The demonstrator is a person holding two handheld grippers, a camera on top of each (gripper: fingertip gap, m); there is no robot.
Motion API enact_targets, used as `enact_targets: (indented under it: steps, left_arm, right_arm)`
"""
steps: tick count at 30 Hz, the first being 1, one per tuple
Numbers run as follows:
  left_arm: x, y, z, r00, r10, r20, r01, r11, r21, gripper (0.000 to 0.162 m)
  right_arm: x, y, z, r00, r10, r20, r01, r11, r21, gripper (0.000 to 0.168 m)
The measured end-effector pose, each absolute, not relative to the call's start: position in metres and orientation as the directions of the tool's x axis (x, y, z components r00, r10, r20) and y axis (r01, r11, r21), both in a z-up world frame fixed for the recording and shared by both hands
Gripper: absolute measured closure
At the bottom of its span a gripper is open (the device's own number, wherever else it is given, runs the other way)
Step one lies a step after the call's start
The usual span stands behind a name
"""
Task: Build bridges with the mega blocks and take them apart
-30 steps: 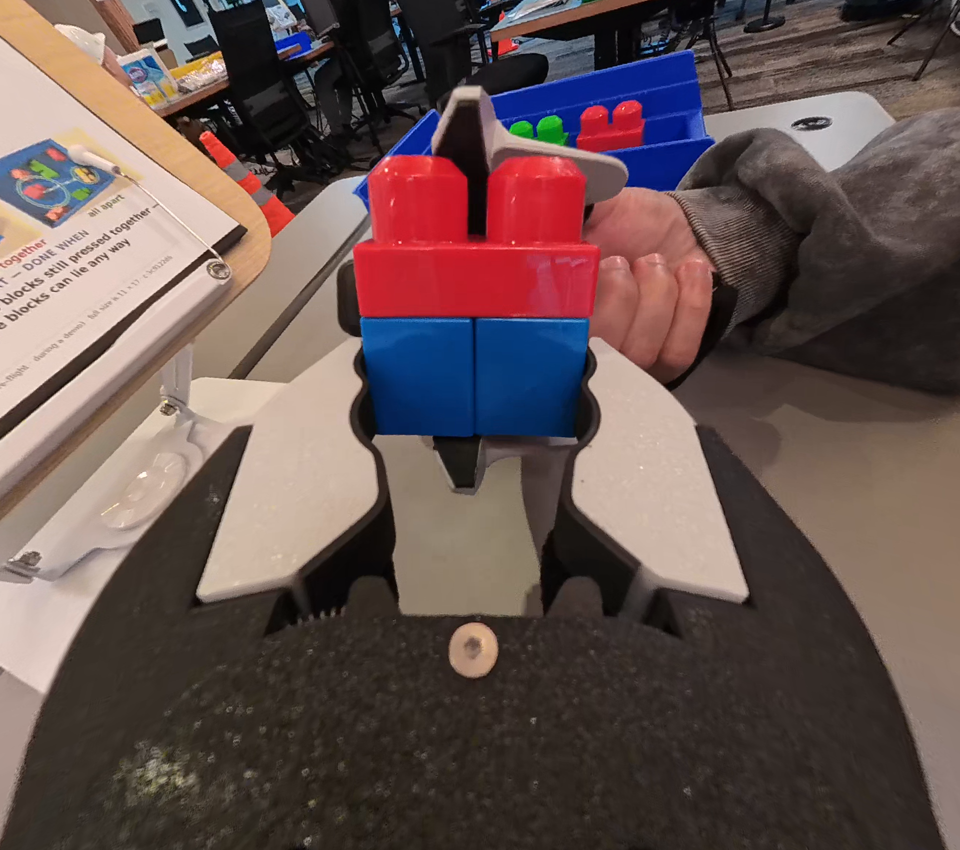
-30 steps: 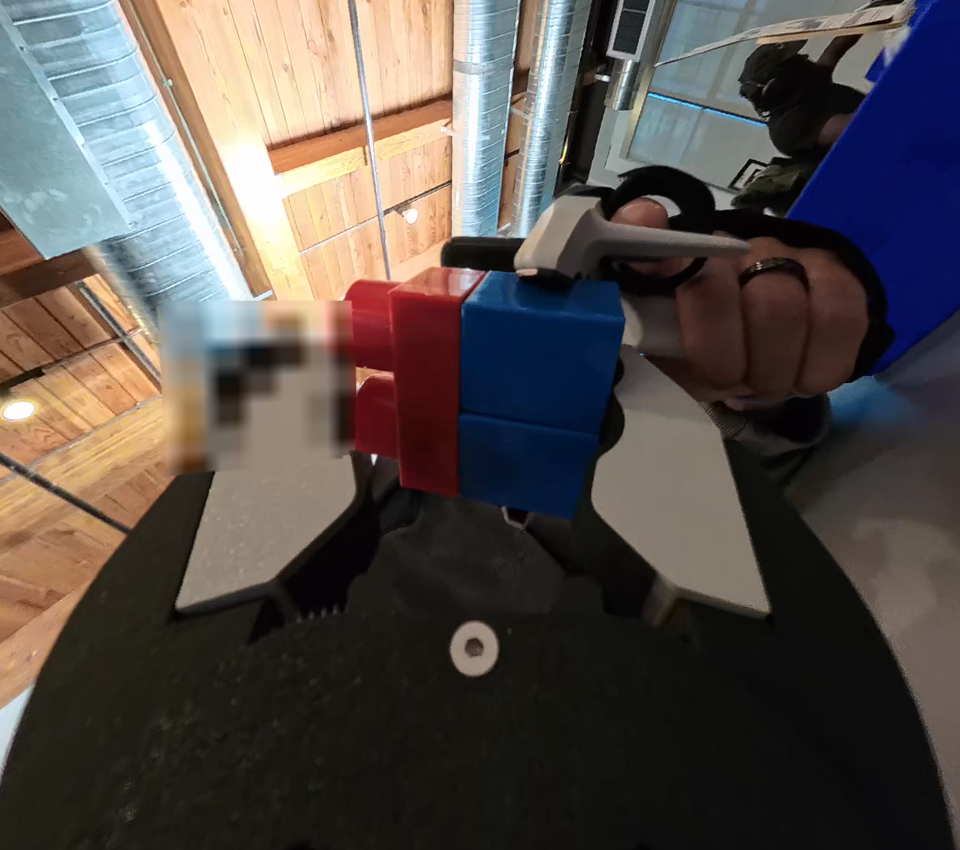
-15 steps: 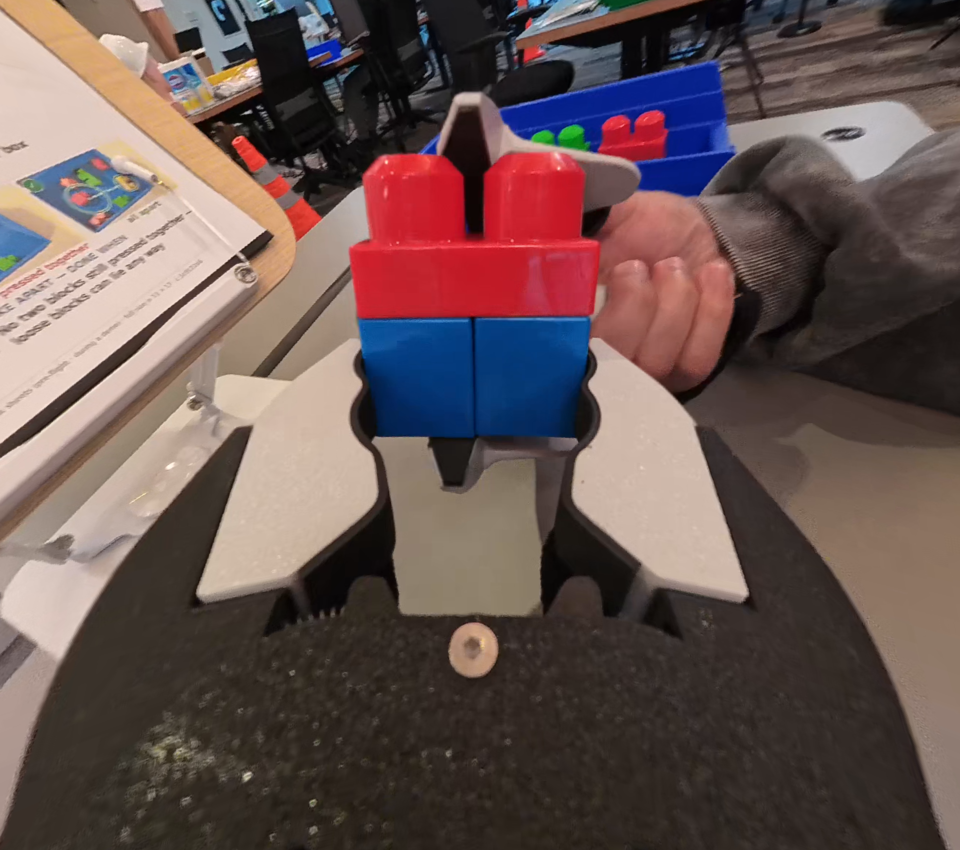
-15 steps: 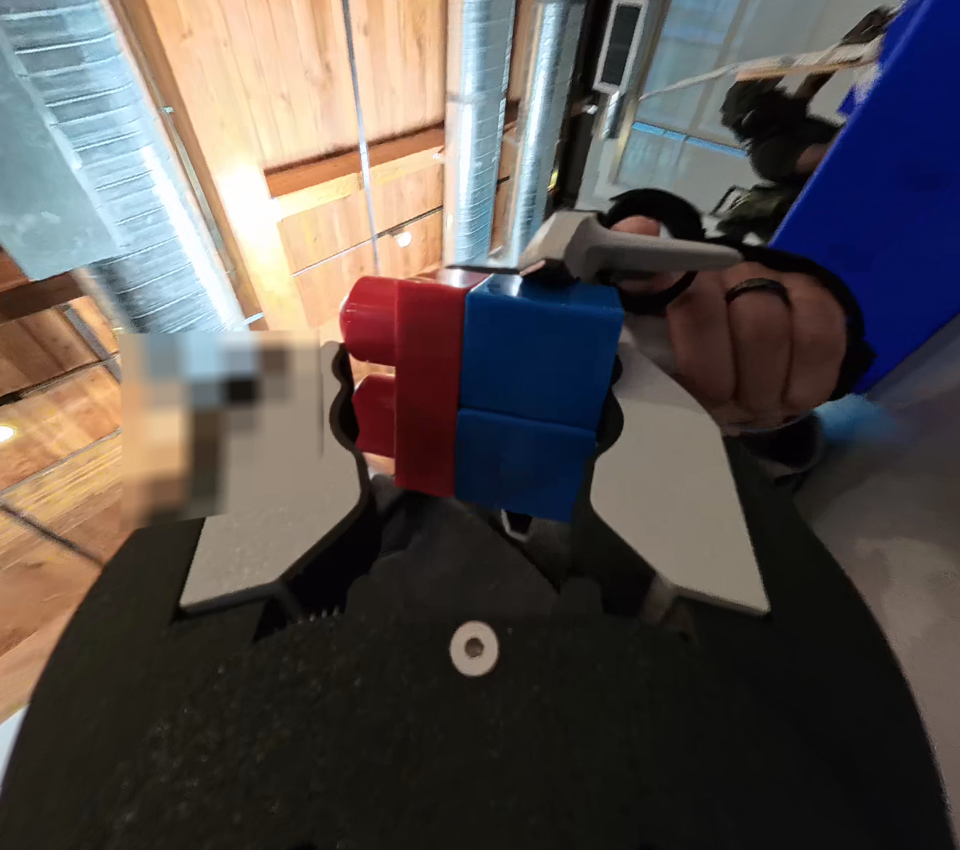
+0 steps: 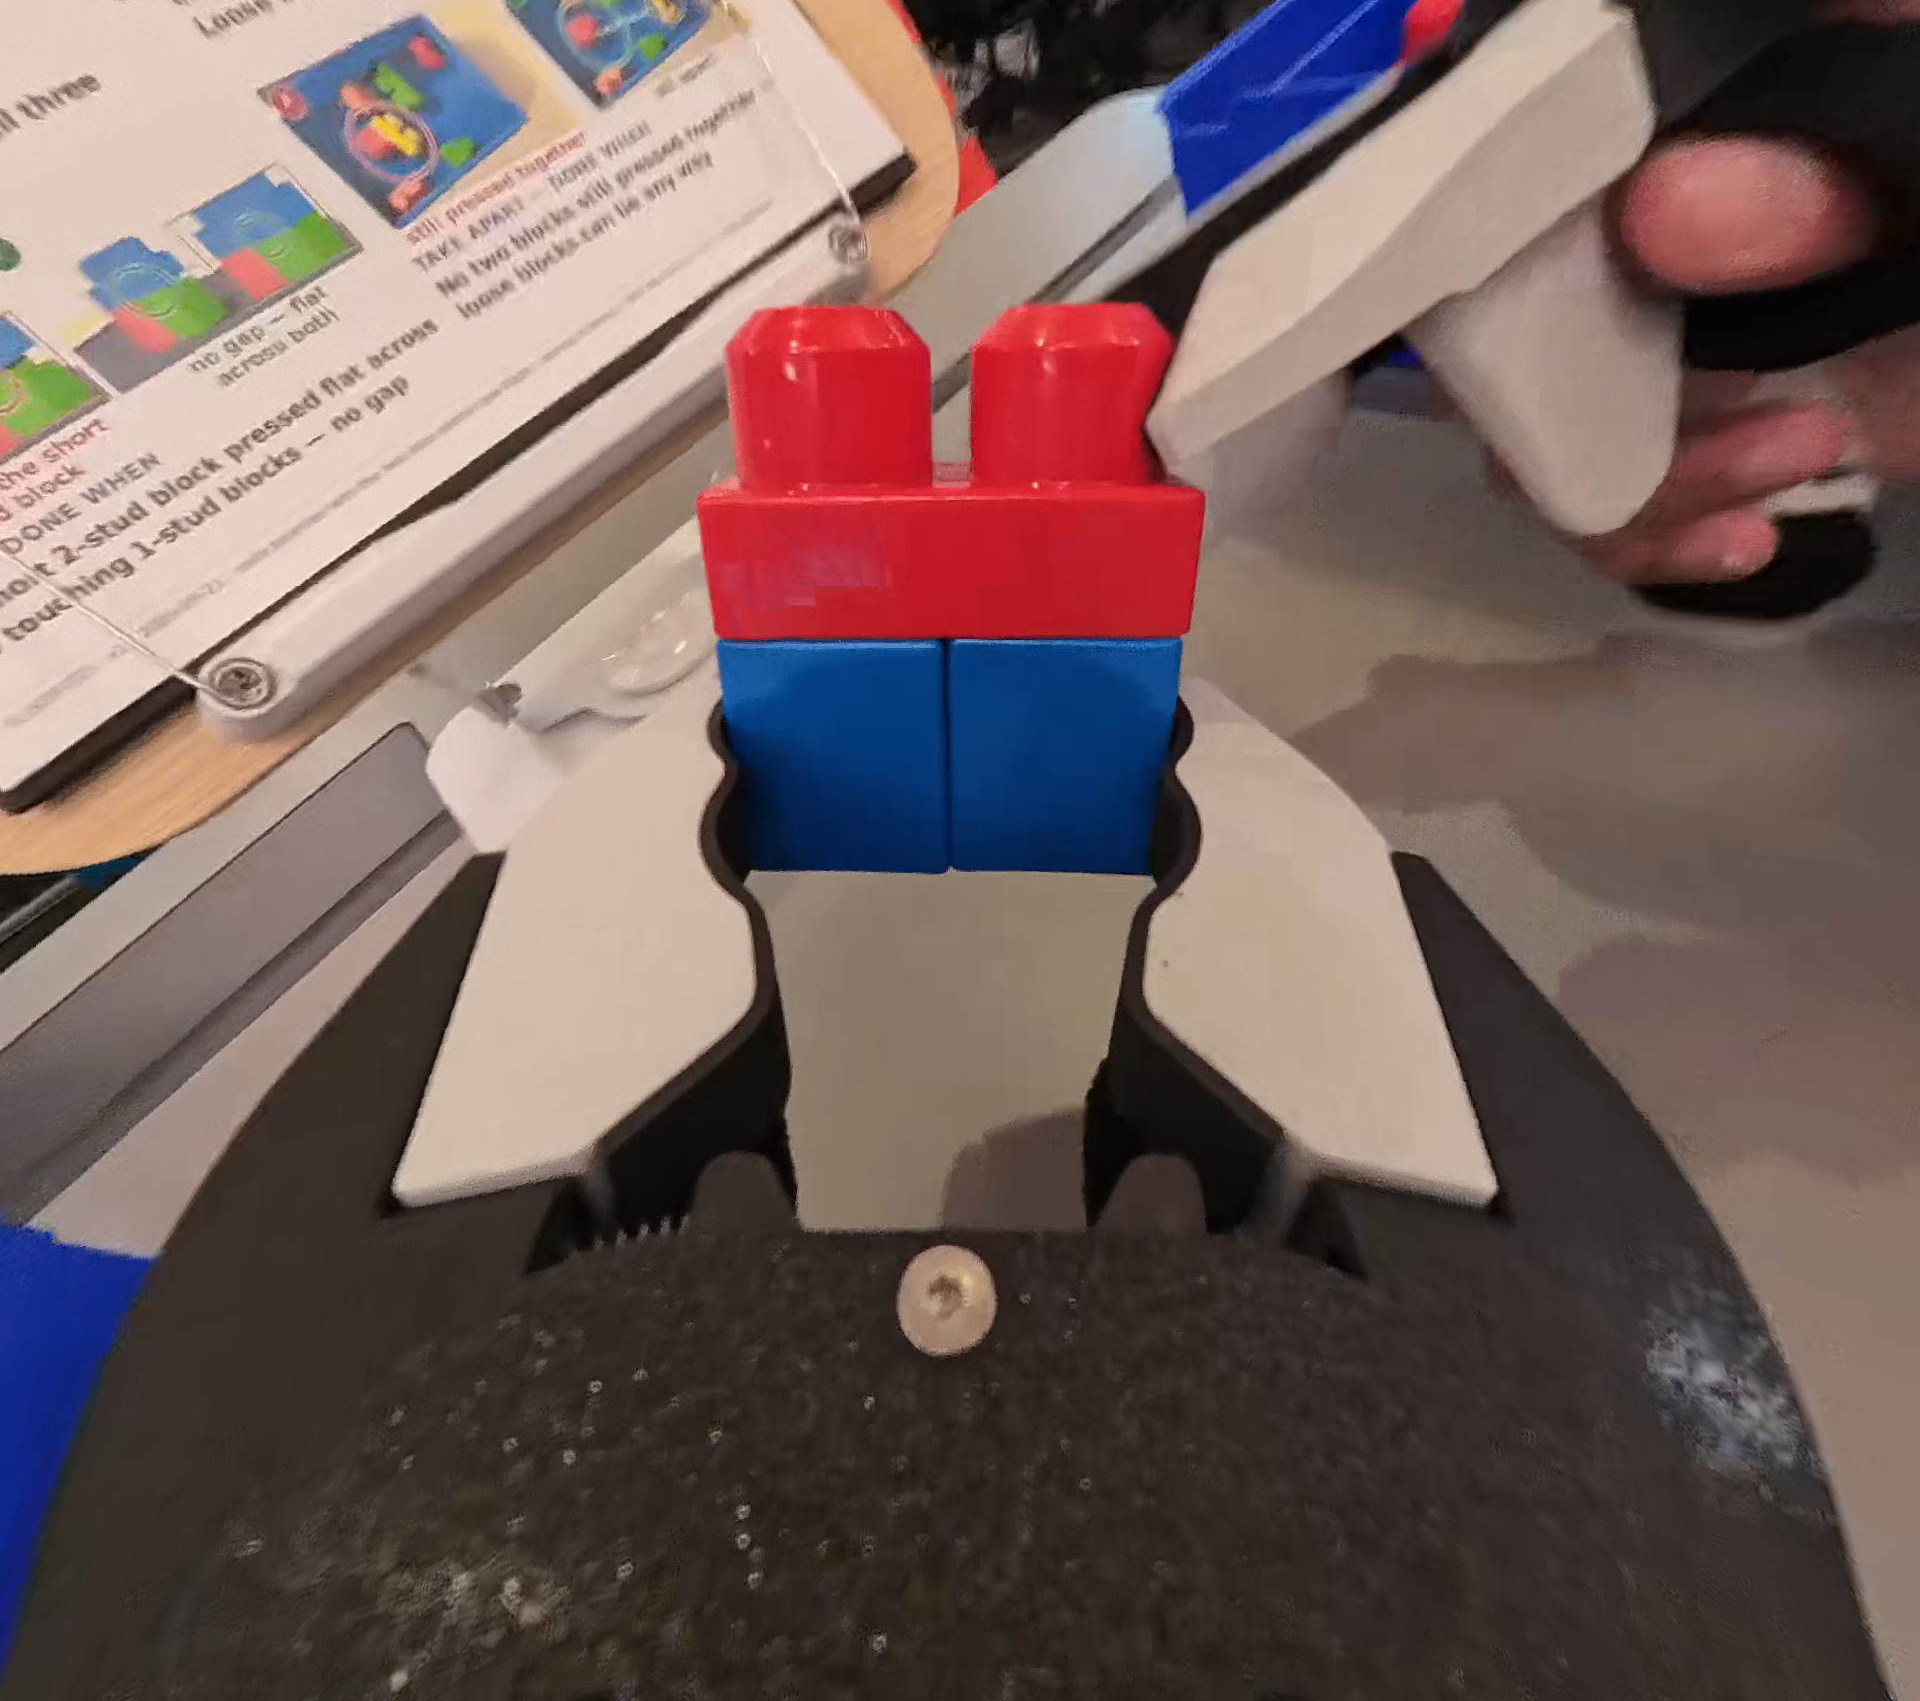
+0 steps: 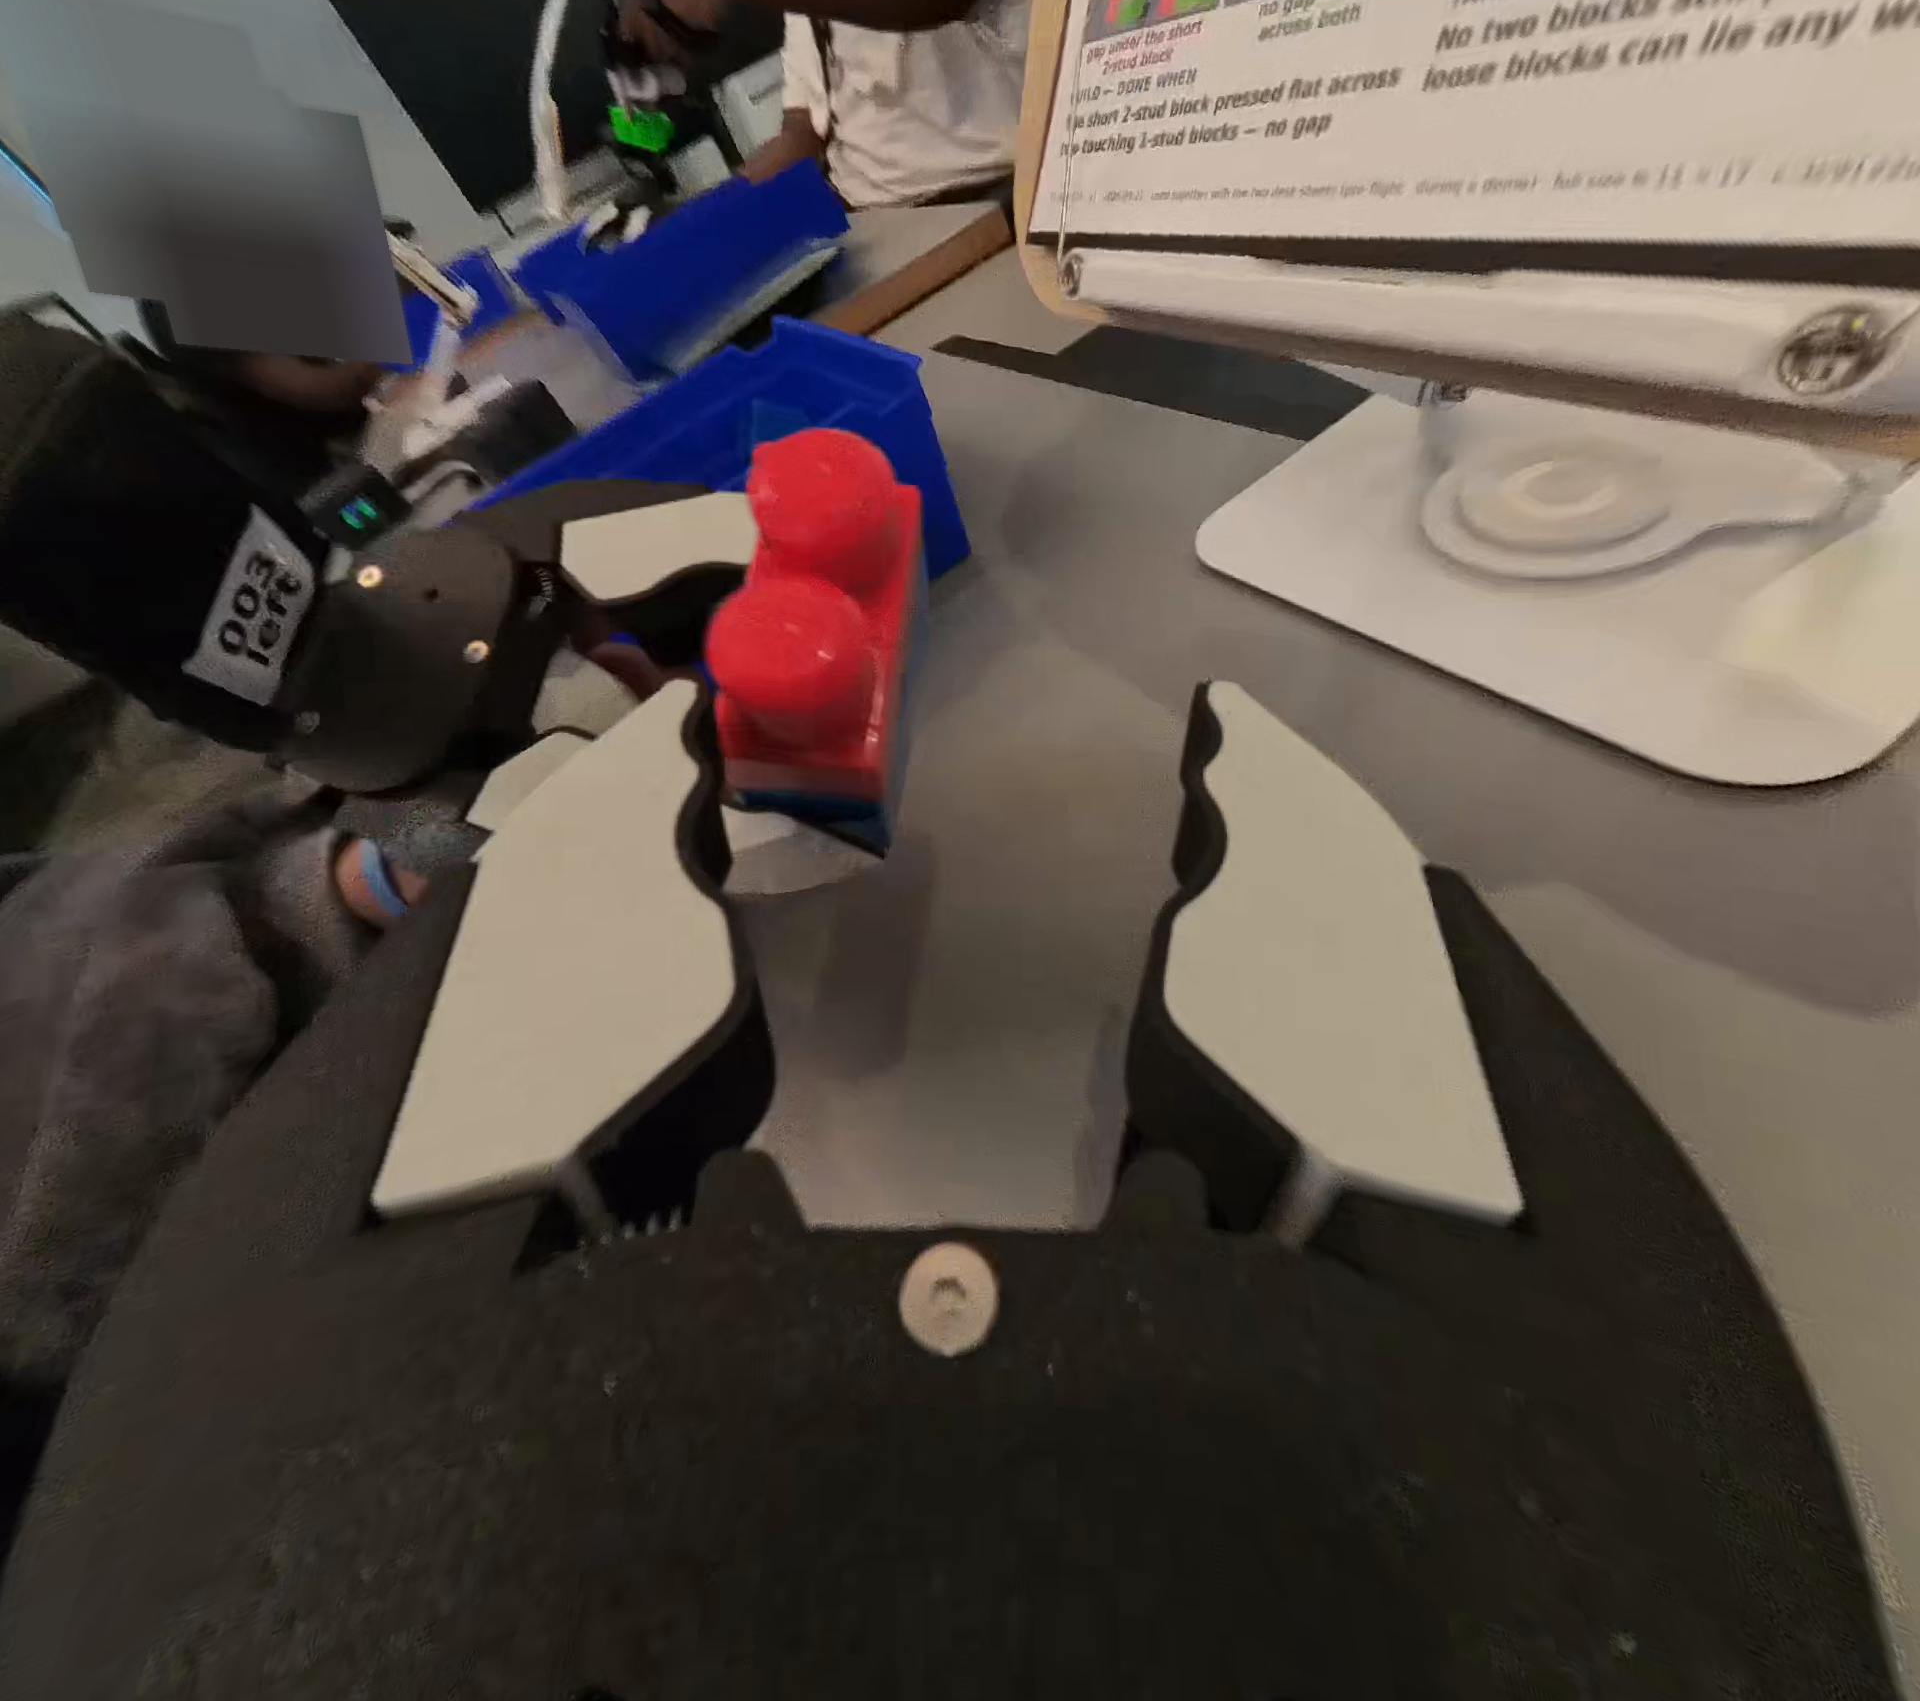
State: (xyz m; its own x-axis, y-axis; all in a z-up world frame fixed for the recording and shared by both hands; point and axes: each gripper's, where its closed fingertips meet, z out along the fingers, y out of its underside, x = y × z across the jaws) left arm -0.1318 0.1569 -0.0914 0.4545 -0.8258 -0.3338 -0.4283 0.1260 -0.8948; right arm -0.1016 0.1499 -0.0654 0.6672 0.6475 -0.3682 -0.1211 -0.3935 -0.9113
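A small bridge, a red two-stud block [image 5: 951, 571] pressed across two blue one-stud blocks [image 5: 831, 752], sits upright in my left gripper [image 5: 951, 763]. The left gripper is shut on the blue pair, above the grey table [image 5: 1610, 872]. One grey finger [image 5: 1351, 280] of my right gripper lies against the right stud. In the right wrist view my right gripper [image 6: 945, 778] is open and empty. The red block [image 6: 821, 612] sits just beyond its left fingertip, held by the left gripper [image 6: 613, 654].
An instruction board [image 5: 416, 197] on a white stand [image 6: 1558, 612] tilts over the table's left side. A blue bin [image 6: 748, 415] stands behind the bridge, another blue bin [image 5: 1299, 51] at far right. People work at a table behind [image 6: 914, 41]. There is about 5 cm between the tips of the two grippers.
My right gripper, clamped on the bridge top and bottom before, has opened and pulled off to the side. The left gripper has swung left and tipped down with the bridge.
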Motion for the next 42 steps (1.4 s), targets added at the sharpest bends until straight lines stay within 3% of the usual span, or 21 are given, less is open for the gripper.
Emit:
enact_targets:
  steps: [2, 9, 11, 16, 18, 24, 30, 35, 42]
  left_arm:
    - [-0.129, 0.157, -0.102, 0.446, -0.816, -0.368, -0.489, 0.122, -0.863, 0.087]
    - [-0.113, 0.137, -0.115, 0.345, -0.79, -0.506, -0.574, 0.249, -0.78, 0.087]
    - [-0.108, 0.131, -0.119, 0.328, -0.802, -0.499, -0.579, 0.247, -0.777, 0.087]
    - [-0.108, 0.119, -0.114, 0.326, -0.844, -0.427, -0.547, 0.2, -0.813, 0.087]
    - [-0.118, 0.112, -0.104, 0.365, -0.854, -0.372, -0.504, 0.155, -0.85, 0.087]
    - [-0.156, 0.068, -0.112, 0.426, -0.903, 0.057, -0.282, -0.192, -0.94, 0.086]
    - [-0.182, 0.039, -0.088, 0.443, -0.882, 0.161, -0.173, -0.26, -0.95, 0.093]
    - [-0.178, 0.031, -0.088, 0.419, -0.892, 0.167, -0.173, -0.259, -0.95, 0.096]
    - [-0.165, 0.03, -0.102, 0.389, -0.904, 0.177, -0.219, -0.278, -0.935, 0.096]
  right_arm:
    - [-0.107, 0.142, -0.063, 0.66, 0.659, -0.36, -0.078, -0.417, -0.906, 0.094]
    - [-0.123, 0.13, -0.096, 0.626, 0.573, -0.529, -0.059, -0.641, -0.765, 0.108]
    - [-0.124, 0.125, -0.099, 0.613, 0.565, -0.553, -0.051, -0.67, -0.741, 0.131]
    - [-0.112, 0.119, -0.093, 0.663, 0.542, -0.516, -0.025, -0.673, -0.739, 0.132]
    - [-0.1, 0.116, -0.082, 0.666, 0.536, -0.519, -0.051, -0.661, -0.749, 0.131]
    - [-0.052, 0.089, -0.026, 0.692, 0.521, -0.5, -0.109, -0.61, -0.785, 0.131]
    - [0.072, 0.045, 0.024, 0.898, 0.29, -0.331, -0.131, -0.542, -0.83, 0.131]
    - [0.167, 0.039, -0.016, 0.984, -0.048, -0.173, -0.166, -0.607, -0.777, 0.131]
    - [0.204, 0.104, -0.109, 0.987, -0.126, -0.098, -0.159, -0.746, -0.646, 0.131]
